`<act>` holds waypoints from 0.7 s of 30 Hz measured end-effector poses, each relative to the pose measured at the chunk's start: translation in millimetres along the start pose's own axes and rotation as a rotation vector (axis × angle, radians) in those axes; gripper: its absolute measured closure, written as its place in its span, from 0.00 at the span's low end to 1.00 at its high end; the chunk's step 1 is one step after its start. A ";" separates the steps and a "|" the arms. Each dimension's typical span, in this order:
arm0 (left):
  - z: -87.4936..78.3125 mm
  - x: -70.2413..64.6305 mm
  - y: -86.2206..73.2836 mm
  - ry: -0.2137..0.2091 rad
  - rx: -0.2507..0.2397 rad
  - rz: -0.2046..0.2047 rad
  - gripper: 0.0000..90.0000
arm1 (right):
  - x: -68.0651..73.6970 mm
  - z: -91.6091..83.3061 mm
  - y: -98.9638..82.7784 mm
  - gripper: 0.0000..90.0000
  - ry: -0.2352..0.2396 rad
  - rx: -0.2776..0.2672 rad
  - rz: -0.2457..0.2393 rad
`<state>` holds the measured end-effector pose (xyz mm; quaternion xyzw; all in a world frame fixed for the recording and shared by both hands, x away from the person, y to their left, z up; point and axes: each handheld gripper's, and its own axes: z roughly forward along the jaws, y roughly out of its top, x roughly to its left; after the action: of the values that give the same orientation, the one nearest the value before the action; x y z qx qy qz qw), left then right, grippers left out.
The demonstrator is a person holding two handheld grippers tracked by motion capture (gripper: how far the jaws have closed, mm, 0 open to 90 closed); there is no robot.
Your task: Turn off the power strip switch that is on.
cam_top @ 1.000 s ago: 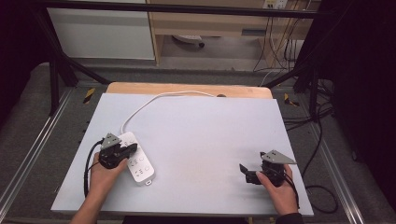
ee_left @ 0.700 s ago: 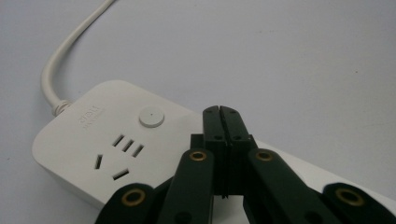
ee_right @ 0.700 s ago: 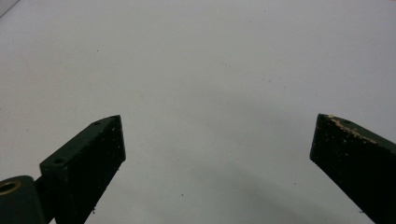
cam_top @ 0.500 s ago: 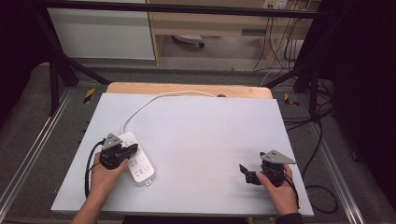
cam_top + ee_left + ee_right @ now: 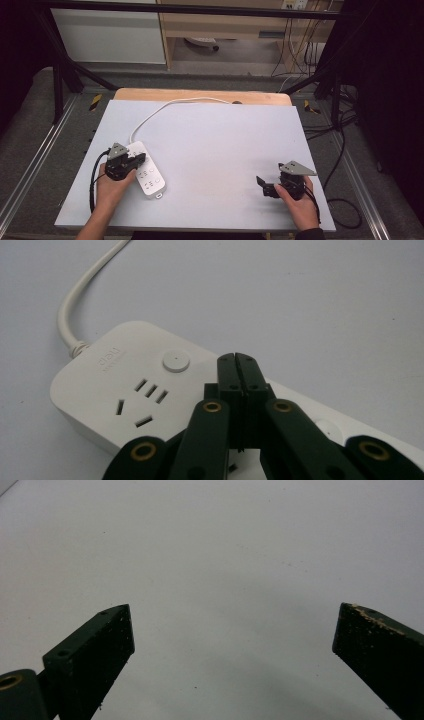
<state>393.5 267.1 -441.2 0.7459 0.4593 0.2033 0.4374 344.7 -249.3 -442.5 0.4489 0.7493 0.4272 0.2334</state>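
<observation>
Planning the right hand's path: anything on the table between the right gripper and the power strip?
Nothing: in the high view, bare grey table separates the right gripper from the power strip.

Black jaws with brass rivets, grey three-cornered plates (image 5: 297, 168).

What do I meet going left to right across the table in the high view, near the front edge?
Left gripper, black, jaws shut, over the strip's near-left part → white plastic power strip with its white cord → bare stretch of pale grey tabletop → right gripper, black, jaws open.
</observation>
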 end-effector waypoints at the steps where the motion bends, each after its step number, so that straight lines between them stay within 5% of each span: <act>1: -0.1 -0.3 0.1 0.002 0.002 0.004 1.00 | 0.0 0.0 0.0 0.04 0.000 0.000 -0.001; 21: 0.6 -1.6 0.8 -0.015 0.002 0.005 1.00 | 0.1 0.1 -0.1 0.04 0.001 0.002 -0.001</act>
<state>393.6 265.3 -440.7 0.7489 0.4544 0.1986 0.4395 344.7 -249.2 -442.7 0.4484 0.7502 0.4267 0.2327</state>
